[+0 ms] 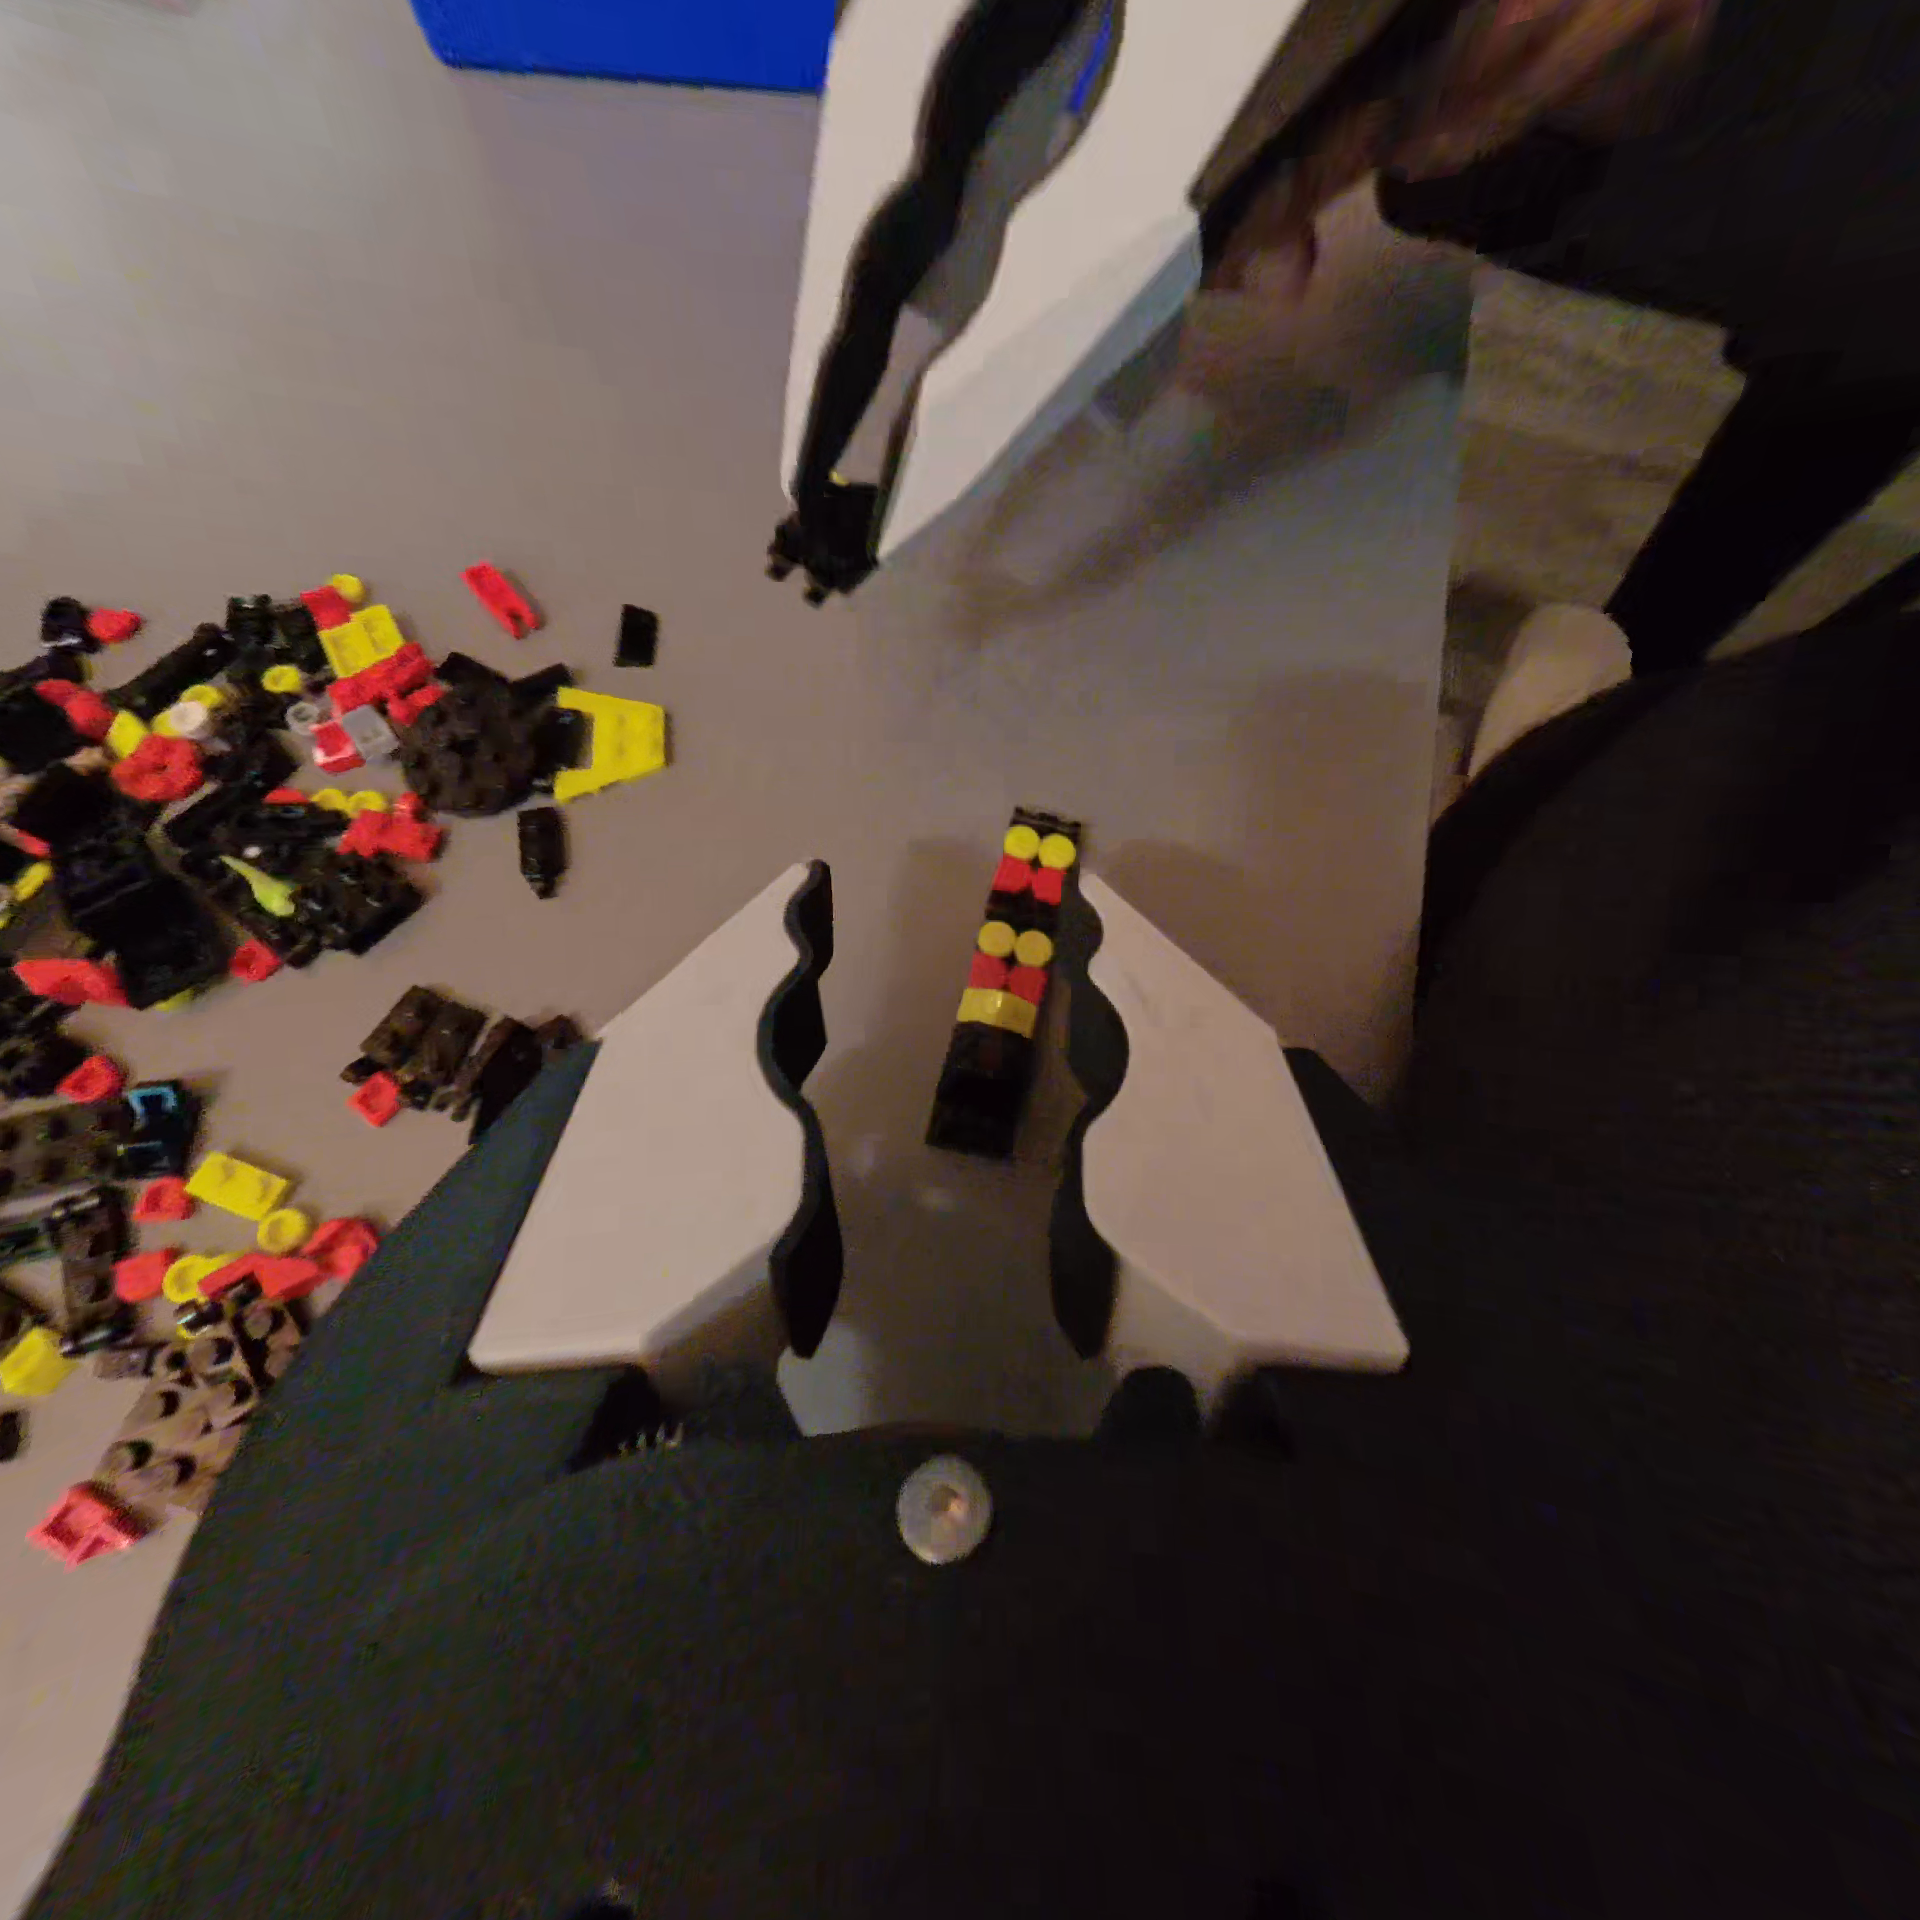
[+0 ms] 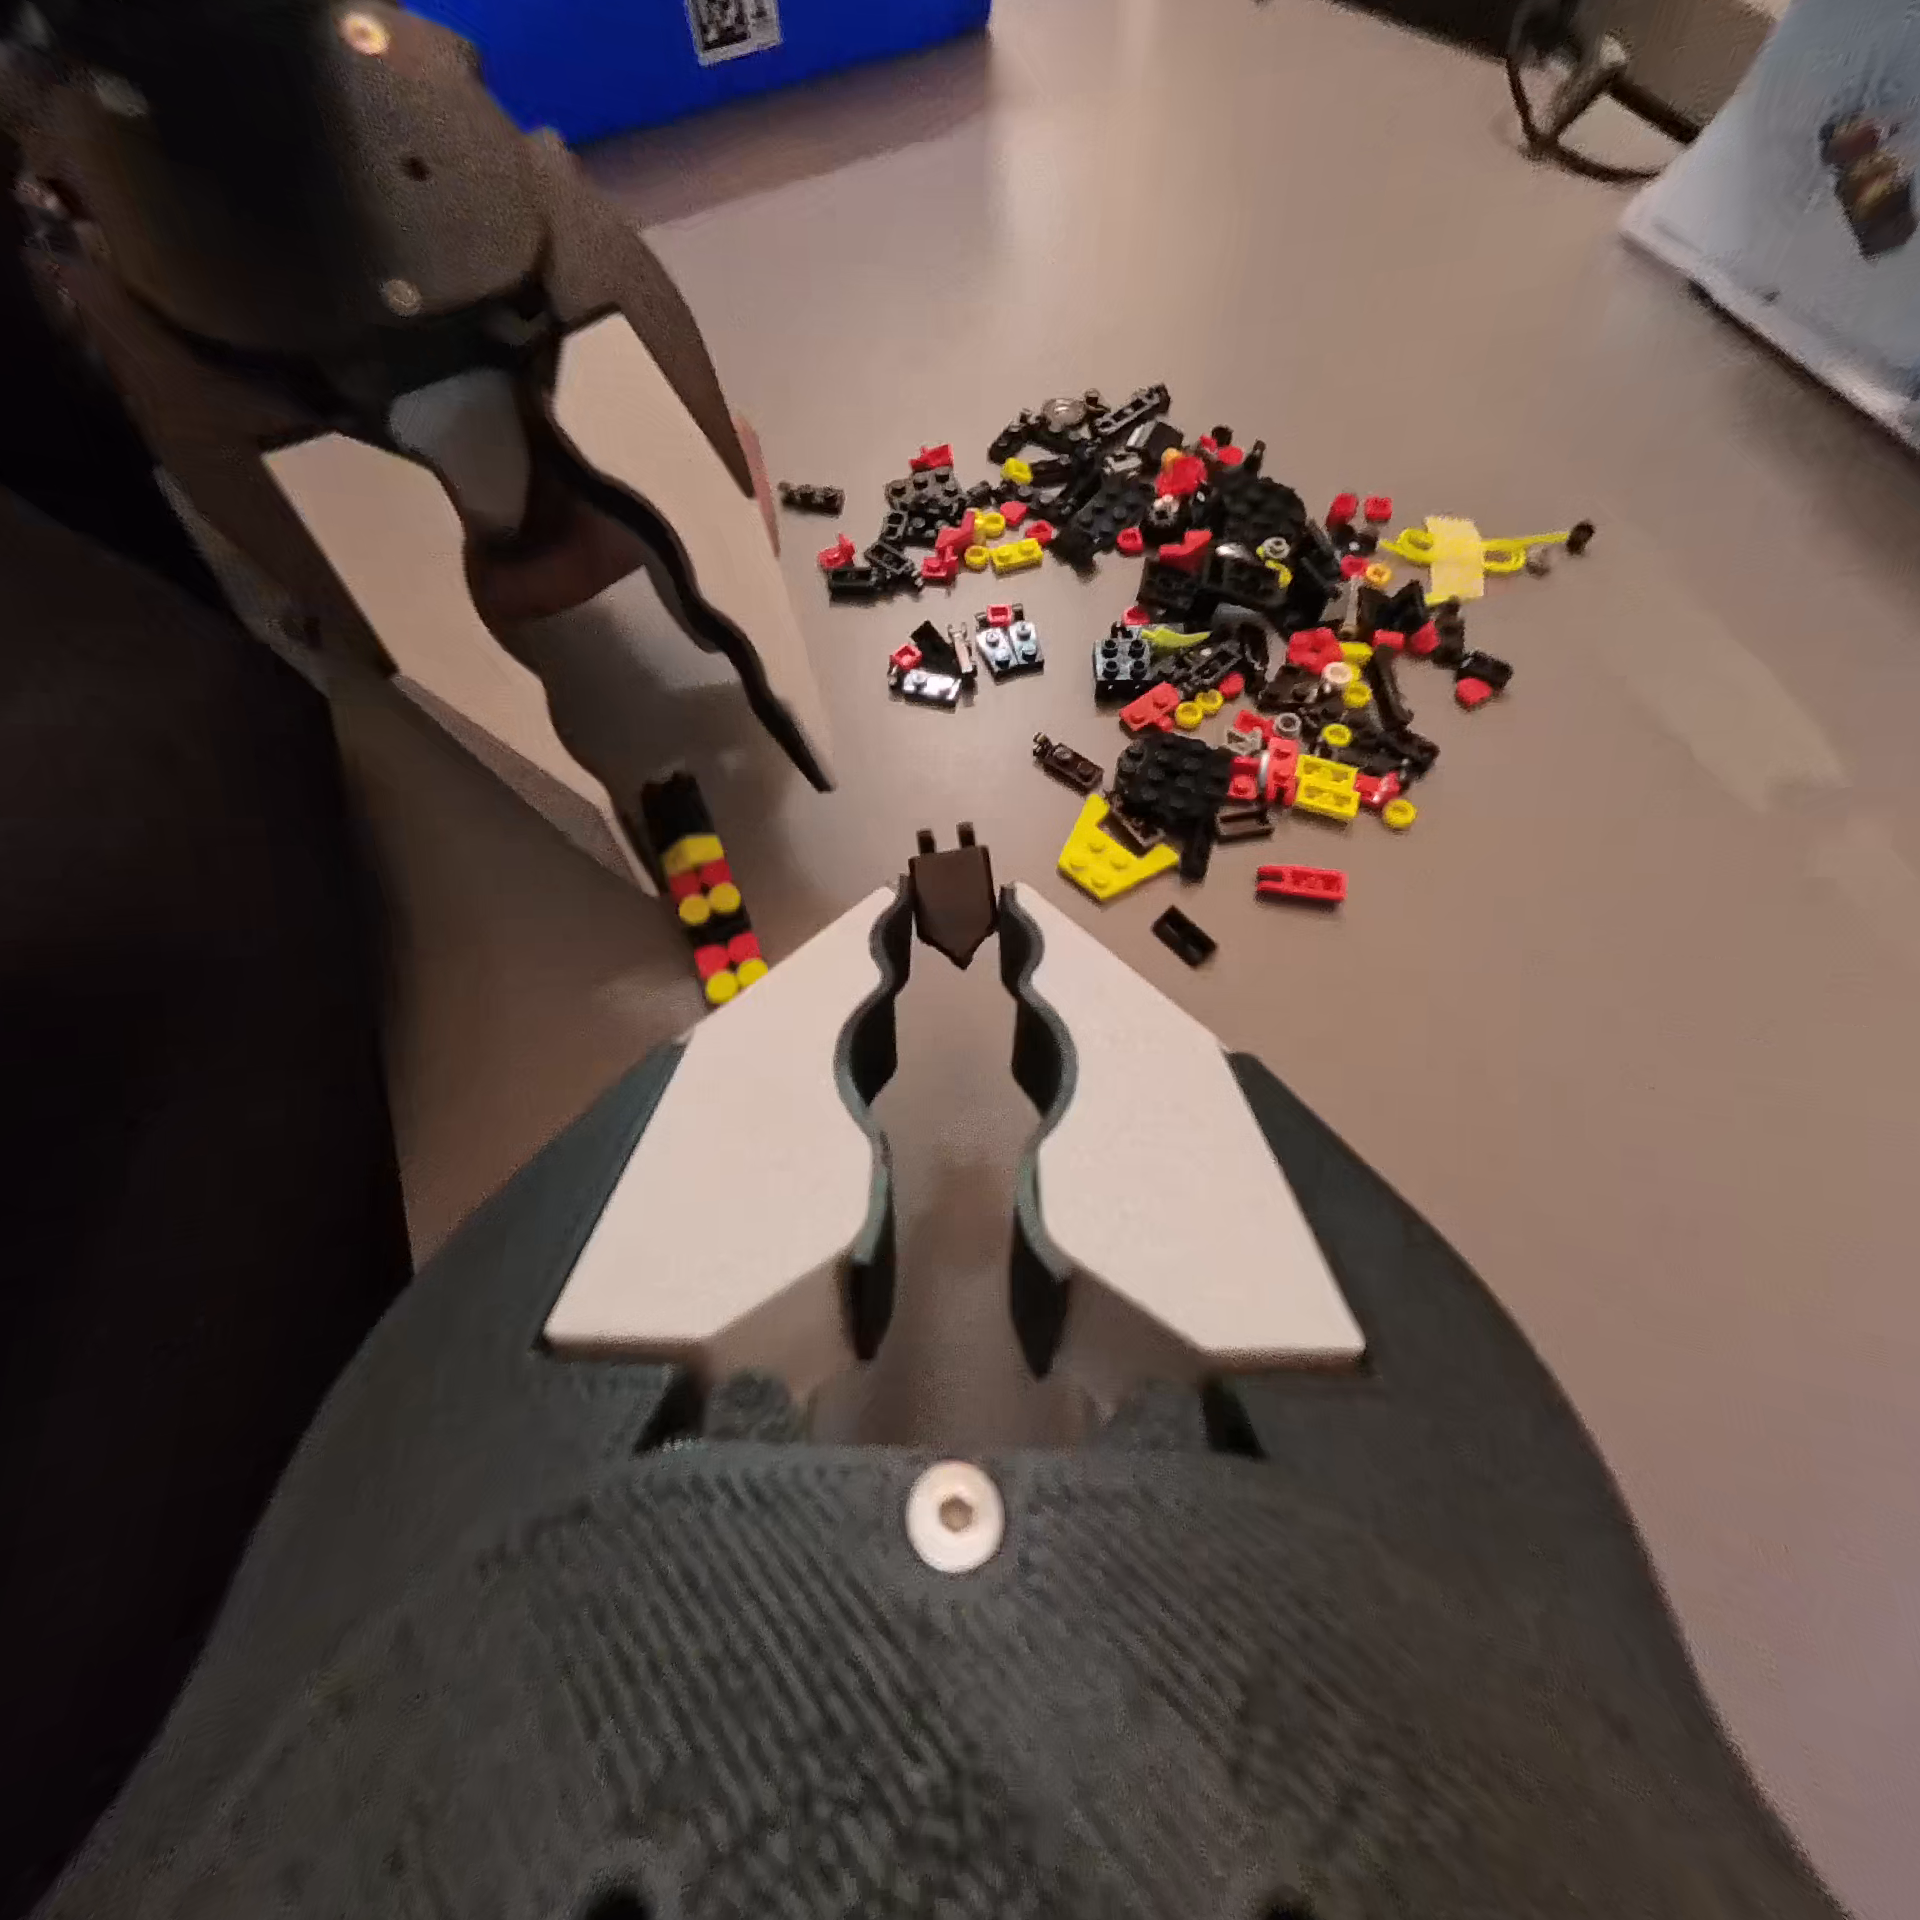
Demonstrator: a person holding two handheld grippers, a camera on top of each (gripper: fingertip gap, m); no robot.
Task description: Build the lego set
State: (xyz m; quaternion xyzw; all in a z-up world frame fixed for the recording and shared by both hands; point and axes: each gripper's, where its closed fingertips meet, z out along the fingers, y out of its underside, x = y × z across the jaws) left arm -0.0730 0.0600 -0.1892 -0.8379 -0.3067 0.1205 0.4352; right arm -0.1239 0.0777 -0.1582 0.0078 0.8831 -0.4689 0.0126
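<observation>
The right gripper (image 2: 951, 902) pinches a small dark wedge piece (image 2: 948, 902). The left gripper (image 1: 951, 883) stands open, the black-red-yellow strip (image 1: 1006, 987) apparently touching its right finger. Beyond lie the loose brick pile (image 2: 1195, 634) and a blue bin (image 2: 665, 52).

The counter (image 2: 1299, 260) is smooth and grey with a dull sheen. The bricks (image 2: 1195, 623) are glossy hard plastic in black, red and yellow, as is the long strip (image 1: 1013, 977). The right gripper (image 2: 948, 914) has a matt black body with a rough, ridged printed texture, and a shiny metal screw (image 2: 954, 1515) is set in it. Its fingers (image 2: 769, 1143) are smooth matt pale plastic with black wavy inner edges. The blue bin (image 2: 665, 62) looks like smooth plastic.
</observation>
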